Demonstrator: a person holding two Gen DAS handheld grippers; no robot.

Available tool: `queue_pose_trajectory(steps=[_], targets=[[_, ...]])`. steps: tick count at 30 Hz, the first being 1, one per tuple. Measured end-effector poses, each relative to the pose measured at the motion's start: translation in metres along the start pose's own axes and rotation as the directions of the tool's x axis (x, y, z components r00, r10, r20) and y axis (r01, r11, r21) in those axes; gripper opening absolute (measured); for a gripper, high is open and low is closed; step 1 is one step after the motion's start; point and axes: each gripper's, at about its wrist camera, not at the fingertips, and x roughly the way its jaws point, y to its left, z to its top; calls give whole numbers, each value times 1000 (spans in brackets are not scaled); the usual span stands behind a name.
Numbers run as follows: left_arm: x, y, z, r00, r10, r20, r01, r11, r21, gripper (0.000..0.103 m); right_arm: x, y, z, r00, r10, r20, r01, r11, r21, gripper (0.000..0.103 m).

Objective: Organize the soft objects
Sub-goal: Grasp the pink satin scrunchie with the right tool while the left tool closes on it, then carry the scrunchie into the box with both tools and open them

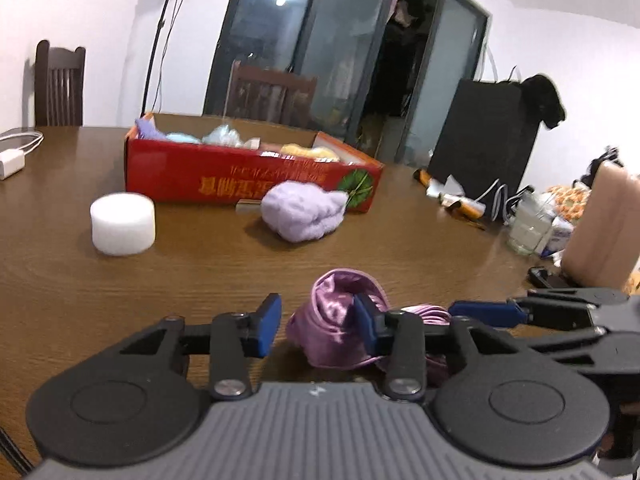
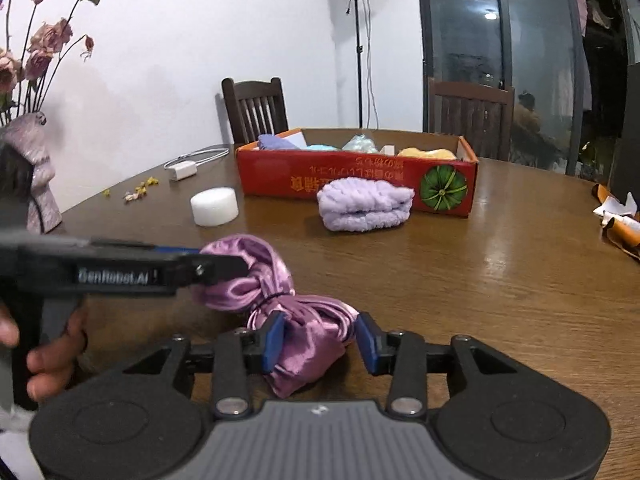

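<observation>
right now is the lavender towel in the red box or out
Out: the lavender towel lies on the table in front of the red box.

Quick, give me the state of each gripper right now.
Left gripper: partly closed around the purple satin cloth; grip cannot be told.
Right gripper: partly closed around the same cloth's other end; grip cannot be told.

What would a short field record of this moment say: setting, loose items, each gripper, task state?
setting: wooden table with a red box already holding soft items
loose items: satin cloth, lilac towel, white foam cylinder
left gripper: around one end of the satin cloth, a gap at one pad
right gripper: closed on the other end
task state: three items outside the red box
</observation>
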Motion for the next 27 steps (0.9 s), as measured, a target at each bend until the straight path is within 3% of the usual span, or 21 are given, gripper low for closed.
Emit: queue_pose_trajectory(steps=[2,7,12,14,19,23,27], targets=[[0,4,-2,1000,-23,-18,22,999,-25,35,-1,0,5,1000,-2,3,2,1000,6,40],[1,6,-3,999,-36,-26,35,999,-23,35,13,-9,3,998,22,-64,-15,994,109,40],[0,8,-4,999,-40,-30,39,999,-29,37,18,-18,-2,995,64,-77,-47,977,208,40],[0,7,-4,999,-39,-31,39,999,-23,26,18,-17,-2,994,81,-75,-63,975,213,32],[-3,5,-3,999,-41,-22,40,999,-31,17,14,-8,0,997,59,-52,-48,981,186,24],[-10,11,19,997,-65,30,67,996,-63,17,7,-2,13,998,57,9,-58,988,141,22],[-1,24,78,990,-89,113,100,991,-93,17,8,-9,60,991,61,120,-72,993,89,22]])
